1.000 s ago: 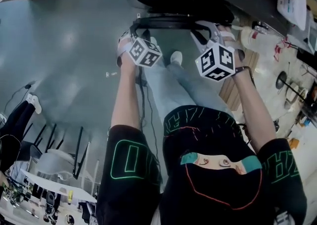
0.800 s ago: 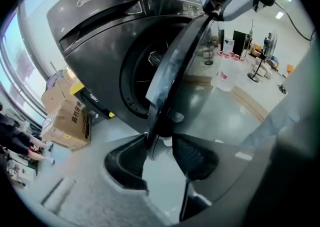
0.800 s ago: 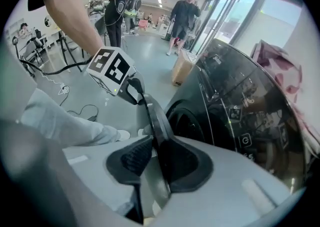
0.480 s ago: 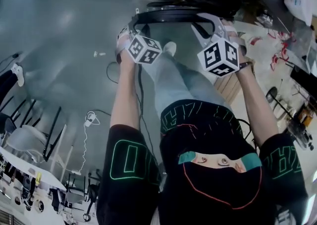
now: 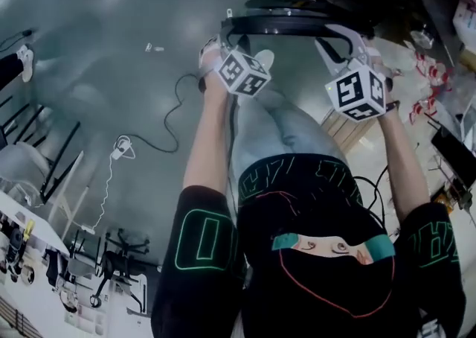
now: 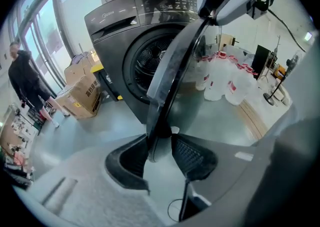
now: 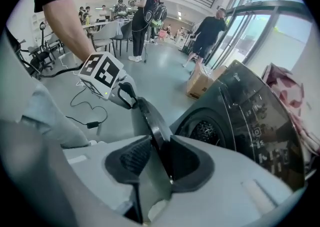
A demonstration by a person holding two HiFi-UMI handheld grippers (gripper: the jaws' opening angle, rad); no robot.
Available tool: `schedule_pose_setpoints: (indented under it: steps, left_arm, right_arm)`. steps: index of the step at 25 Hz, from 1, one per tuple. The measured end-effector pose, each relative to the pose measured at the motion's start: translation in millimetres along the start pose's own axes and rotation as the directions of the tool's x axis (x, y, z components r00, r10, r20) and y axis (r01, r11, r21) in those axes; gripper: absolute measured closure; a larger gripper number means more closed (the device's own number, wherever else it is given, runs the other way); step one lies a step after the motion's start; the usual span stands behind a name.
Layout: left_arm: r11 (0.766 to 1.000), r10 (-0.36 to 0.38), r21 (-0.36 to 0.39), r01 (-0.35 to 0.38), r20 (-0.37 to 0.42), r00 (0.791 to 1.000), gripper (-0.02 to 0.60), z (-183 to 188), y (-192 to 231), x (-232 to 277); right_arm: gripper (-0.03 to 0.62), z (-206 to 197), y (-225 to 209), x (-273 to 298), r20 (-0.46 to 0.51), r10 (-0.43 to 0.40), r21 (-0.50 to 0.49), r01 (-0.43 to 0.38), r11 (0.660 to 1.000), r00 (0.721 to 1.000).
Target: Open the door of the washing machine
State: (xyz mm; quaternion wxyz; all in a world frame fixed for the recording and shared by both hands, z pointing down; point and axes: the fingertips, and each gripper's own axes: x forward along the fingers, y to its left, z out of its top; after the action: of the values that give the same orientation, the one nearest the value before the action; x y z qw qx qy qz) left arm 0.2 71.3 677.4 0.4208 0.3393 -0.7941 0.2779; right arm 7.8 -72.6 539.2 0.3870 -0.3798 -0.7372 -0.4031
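- We have the dark round door (image 6: 174, 66) swung off the grey washing machine (image 6: 112, 41), and our left gripper (image 6: 160, 140) clamps its rim.
- Our right gripper (image 7: 159, 145) is opening its jaws around that rim; next we'll likely release.

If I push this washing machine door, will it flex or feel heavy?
The door has a thick, straight rim, so probably stiff. It looks solid, likely heavy. Standing open by the washing machine, it should swing, not slide.

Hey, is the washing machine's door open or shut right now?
Open. In the left gripper view the door stands swung out, edge-on, clear of the washing machine, whose drum opening is exposed.
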Motion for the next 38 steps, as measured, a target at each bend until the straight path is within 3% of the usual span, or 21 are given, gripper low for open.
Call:
schedule_pose_setpoints:
  steps: [5, 12, 16, 24, 27, 31, 33, 38]
  left_arm:
    - [0.999, 0.022, -0.027, -0.022, -0.010, 1.000, 0.436, -22, -19, -21]
    - [0.996, 0.016, -0.084, -0.019, -0.032, 0.999, 0.460, -47, -84, -46]
    - [0.992, 0.005, -0.129, -0.014, -0.065, 0.998, 0.468, -61, -118, -59]
    - [0.959, 0.041, -0.274, -0.071, -0.114, 0.993, 0.466, -72, -176, -76]
    - [0.928, 0.075, -0.349, -0.131, -0.167, 0.983, 0.460, -74, -185, -73]
    - [0.860, 0.129, -0.460, -0.223, -0.228, 0.965, 0.457, -69, -217, -68]
    - [0.831, 0.162, -0.489, -0.267, -0.246, 0.956, 0.457, -69, -227, -68]
    - [0.778, 0.160, -0.547, -0.308, -0.301, 0.940, 0.453, -66, -287, -74]
  right_arm:
    - [0.467, 5, 23, -7, 0.013, -0.007, -0.025, 0.007, 1.000, 1.000]
    - [0.459, -17, 59, -27, 0.016, 0.013, -0.122, -0.011, 0.992, 1.000]
    - [0.459, -28, 80, -36, -0.032, 0.048, -0.190, -0.053, 0.980, 0.998]
    - [0.459, -55, 108, -58, -0.039, 0.145, -0.322, -0.150, 0.935, 0.989]
    - [0.459, -61, 109, -58, 0.015, 0.199, -0.362, -0.180, 0.915, 0.980]
    - [0.463, -83, 111, -67, 0.058, 0.286, -0.449, -0.231, 0.863, 0.956]
    - [0.465, -85, 114, -69, 0.093, 0.317, -0.500, -0.232, 0.835, 0.944]
    - [0.464, -117, 133, -84, 0.098, 0.374, -0.579, -0.253, 0.775, 0.922]
